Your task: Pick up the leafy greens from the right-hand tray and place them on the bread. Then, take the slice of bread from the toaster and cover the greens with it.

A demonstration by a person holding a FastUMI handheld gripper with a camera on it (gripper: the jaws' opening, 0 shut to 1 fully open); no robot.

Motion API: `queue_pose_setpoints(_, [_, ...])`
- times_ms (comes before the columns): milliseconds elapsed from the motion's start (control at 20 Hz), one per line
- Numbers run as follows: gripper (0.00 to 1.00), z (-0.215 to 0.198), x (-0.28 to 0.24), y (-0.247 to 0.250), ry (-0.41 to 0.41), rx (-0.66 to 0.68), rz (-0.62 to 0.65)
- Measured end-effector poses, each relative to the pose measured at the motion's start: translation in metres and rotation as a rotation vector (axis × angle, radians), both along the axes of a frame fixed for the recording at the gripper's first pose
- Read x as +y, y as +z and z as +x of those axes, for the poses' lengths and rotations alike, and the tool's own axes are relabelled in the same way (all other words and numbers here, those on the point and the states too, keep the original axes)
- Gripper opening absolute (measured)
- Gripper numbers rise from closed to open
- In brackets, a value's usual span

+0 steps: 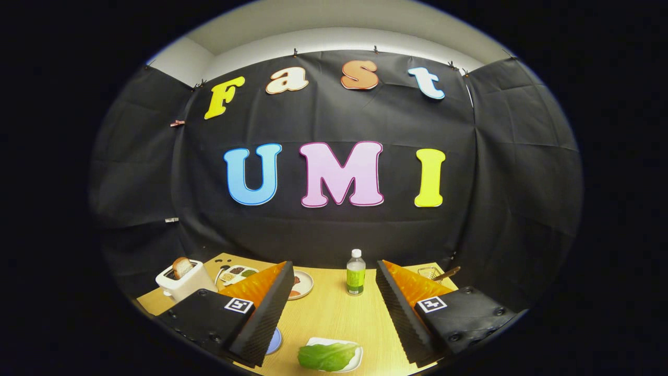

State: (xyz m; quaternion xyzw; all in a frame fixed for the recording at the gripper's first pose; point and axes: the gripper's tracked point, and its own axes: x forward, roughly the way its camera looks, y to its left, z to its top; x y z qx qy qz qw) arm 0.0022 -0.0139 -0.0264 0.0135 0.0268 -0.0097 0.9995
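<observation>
my gripper (329,308) gapes wide and empty, leafy greens (327,356) untouched on their tray (357,357), bread (182,267) still in the toaster (185,284).

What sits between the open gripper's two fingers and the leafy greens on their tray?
Nothing. In the gripper view the gripper is open, and bare wooden table runs between its fingers down to the leafy greens on the white tray.

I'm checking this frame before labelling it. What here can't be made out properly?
- Base bread slice: not identifiable in the gripper view; the open gripper has its left finger covering part of the round plate and blue dish.
- Compartment tray contents: too small.
- Wire basket: partly behind right finger.
- Green leaf on white tray: near side cut off.
</observation>
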Motion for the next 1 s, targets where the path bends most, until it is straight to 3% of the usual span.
queue_pose_setpoints(450, [0.98,-0.003,-0.007,-0.05,-0.026,0.109,0.01])
queue_pose_setpoints(1000, [0.98,0.007,0.007,-0.194,0.005,0.374,0.012])
